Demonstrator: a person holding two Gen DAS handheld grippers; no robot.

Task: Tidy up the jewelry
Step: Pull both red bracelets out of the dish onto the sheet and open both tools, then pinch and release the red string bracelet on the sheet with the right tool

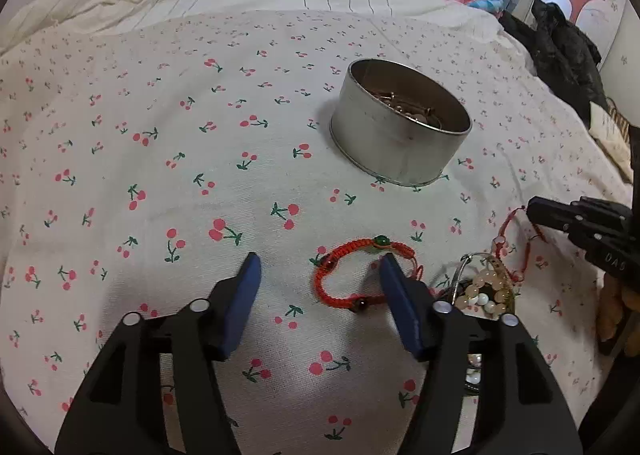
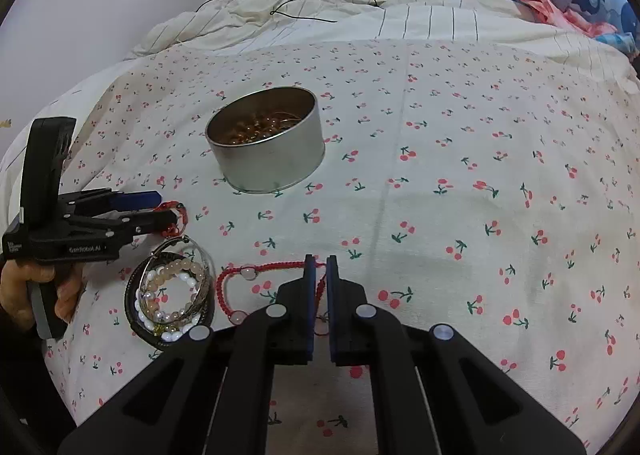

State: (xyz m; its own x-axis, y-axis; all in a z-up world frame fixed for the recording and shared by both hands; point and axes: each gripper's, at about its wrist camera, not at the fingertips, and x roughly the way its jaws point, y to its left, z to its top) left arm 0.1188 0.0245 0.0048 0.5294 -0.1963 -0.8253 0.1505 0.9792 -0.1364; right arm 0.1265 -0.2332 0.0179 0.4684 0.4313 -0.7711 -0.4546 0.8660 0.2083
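1. Your right claw is nearly closed around the red cord bracelet, with the cord running through the narrow slit between the pads. A thin gap shows there, so I judge the hold light at best. Squeeze until the gap is gone before you lift.

2. Lift straight up and slowly. The cord loop lies just beside the bangle pile, and a sideways drag could snag the beads or rings there.

3. Carry it to the tin, which sits on the bed ahead and to the left in the right view. It already holds beaded pieces. Release only once the whole dangling loop is over the rim, or part will hang outside.

4. Your left claw is wide open and holds nothing. Its right pad lies over the orange bracelet, the one with the green bead, while the left pad rests on bare sheet. Whether the pad actually touches the braid I cannot tell.

5. To take that bracelet well, shift the left claw rightward so one strand of the braid lies between both pads, then close. As the claw is placed now, closing it would likely just push the loop aside.

6. Keep the two claws apart as you work; the pile lies between them.
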